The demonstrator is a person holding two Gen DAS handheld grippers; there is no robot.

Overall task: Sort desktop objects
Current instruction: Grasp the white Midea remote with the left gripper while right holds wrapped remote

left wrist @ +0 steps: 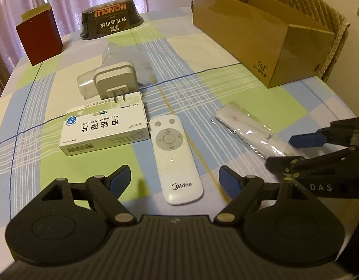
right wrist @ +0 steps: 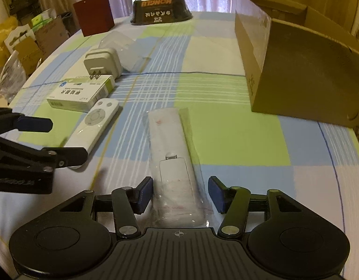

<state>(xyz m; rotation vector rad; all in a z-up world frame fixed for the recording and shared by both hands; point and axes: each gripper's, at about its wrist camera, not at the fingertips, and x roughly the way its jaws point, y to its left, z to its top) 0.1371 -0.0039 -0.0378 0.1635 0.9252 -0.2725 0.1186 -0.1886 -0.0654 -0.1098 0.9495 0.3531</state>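
A white Midea remote point(left wrist: 174, 158) lies on the checked tablecloth, and my left gripper point(left wrist: 176, 179) stands open with a finger on each side of its near end. To its right lies a second white remote in a clear bag point(right wrist: 171, 154); my right gripper point(right wrist: 181, 193) is open and straddles the bag's near end. Neither remote is pinched. Each gripper shows in the other's view: the right gripper point(left wrist: 293, 150) at the bag's end, the left gripper point(right wrist: 62, 137) beside the Midea remote point(right wrist: 93, 126). A white medicine box point(left wrist: 104, 128) and a white plug adapter point(left wrist: 114, 79) lie further back.
An open cardboard box point(left wrist: 261, 42) stands at the back right. A dark red box point(left wrist: 39, 39) and an upturned black bowl pack point(left wrist: 111, 18) stand at the far edge, clear plastic packaging point(left wrist: 128, 53) behind the adapter. Cartons and bags point(right wrist: 23, 44) sit off the table's left.
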